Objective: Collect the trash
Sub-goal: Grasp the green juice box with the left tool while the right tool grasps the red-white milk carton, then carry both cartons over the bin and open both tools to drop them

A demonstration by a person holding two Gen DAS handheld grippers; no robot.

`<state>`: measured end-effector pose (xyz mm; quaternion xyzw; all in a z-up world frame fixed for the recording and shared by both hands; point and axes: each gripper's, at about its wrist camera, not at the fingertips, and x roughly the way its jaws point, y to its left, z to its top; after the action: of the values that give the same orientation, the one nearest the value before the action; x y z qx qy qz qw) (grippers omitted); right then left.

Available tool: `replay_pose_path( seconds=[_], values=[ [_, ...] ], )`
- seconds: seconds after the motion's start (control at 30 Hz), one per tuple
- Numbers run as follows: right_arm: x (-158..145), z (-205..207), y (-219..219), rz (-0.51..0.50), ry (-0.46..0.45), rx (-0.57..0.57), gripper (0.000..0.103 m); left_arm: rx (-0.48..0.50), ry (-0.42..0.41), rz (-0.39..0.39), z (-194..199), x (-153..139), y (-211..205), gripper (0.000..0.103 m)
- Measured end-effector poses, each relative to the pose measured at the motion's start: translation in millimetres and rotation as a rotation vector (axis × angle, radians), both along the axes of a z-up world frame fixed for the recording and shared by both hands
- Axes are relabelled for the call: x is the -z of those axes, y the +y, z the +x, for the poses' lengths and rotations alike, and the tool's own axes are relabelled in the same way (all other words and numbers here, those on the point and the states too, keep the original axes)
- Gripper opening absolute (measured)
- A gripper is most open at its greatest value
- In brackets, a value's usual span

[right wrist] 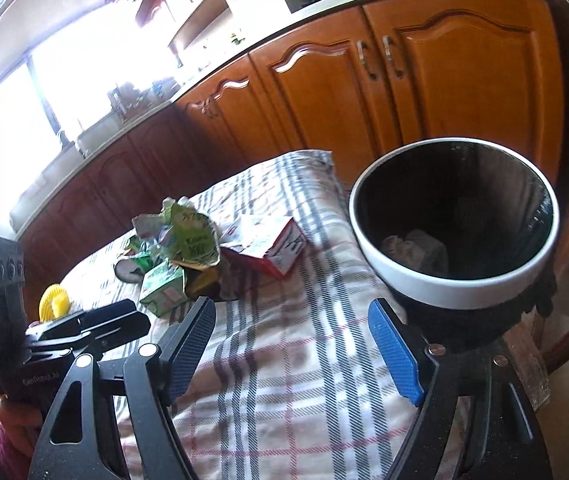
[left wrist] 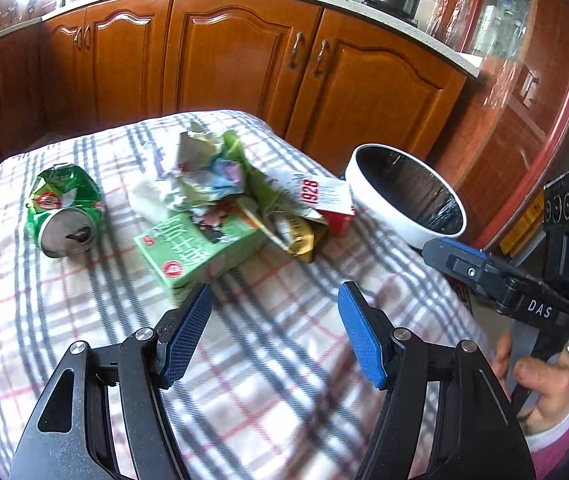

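From the left wrist, the left gripper [left wrist: 274,300] stands spread and empty above the checked tablecloth [left wrist: 284,380]. Just ahead lies the green carton [left wrist: 200,248], probably light, stiff and easiest to take across its narrow sides. The crushed can [left wrist: 64,212], toward the cloth's left edge, looks light but slick, with dented flanks to pinch. The crumpled wrappers [left wrist: 212,168] and the red-and-white box [left wrist: 328,204] are soft and would likely collapse under the pads

From the right wrist, the right gripper [right wrist: 290,320] is spread wide, holding nothing. The bin [right wrist: 444,280] stands off the cloth's right edge, something crumpled already inside
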<state>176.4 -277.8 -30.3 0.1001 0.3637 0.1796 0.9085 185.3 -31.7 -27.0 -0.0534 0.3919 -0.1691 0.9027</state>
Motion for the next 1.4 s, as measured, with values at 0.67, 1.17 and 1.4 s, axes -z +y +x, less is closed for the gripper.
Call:
replay_pose_path(
  seconds=[0.67,1.17,1.4],
  values=[
    [13,79,55,-0.276,-0.022,-0.305,0.08,0.086,0.038,0.197,62,17,27,0.078],
    [27,93,65,-0.302,0.013,-0.317,0.056,0.14,0.042,0.241,47,25,8,0.055],
    [17,55,50,-0.221,0.01,-0.248,0.053,0.109,0.044,0.178,14,19,9,0.054]
  ],
)
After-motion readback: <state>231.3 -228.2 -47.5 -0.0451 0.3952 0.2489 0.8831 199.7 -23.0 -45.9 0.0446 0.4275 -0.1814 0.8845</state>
